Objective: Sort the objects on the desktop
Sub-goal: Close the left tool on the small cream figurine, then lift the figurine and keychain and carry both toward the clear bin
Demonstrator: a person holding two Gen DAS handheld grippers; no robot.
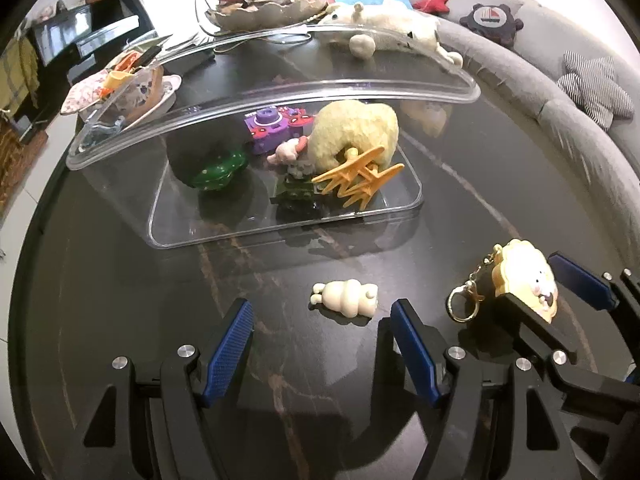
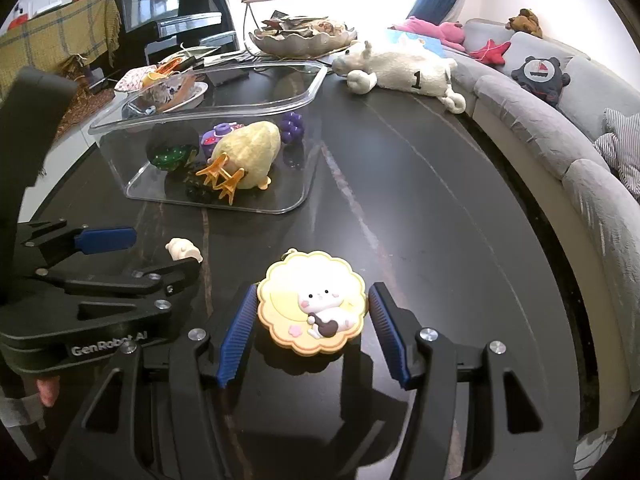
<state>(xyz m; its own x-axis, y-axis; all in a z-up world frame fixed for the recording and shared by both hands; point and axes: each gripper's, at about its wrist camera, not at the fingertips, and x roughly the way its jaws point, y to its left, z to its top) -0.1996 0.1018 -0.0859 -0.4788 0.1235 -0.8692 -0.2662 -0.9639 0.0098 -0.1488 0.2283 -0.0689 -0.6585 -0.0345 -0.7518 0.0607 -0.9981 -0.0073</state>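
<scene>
2 grippers near the table's [image 2: 420,200] front edge: right gripper [image 2: 312,312] clasps keychain [image 2: 312,304] for sorting; left gripper [image 1: 320,344] gapes behind figurine [image 1: 346,296]

A dark marbled table [image 1: 120,280] carries a clear plastic bin [image 1: 280,232] at its middle, a cream figurine [image 1: 346,296] nearer, a flower-shaped keychain [image 2: 312,304] right of it, and a white plush [image 2: 400,70] far right.
</scene>
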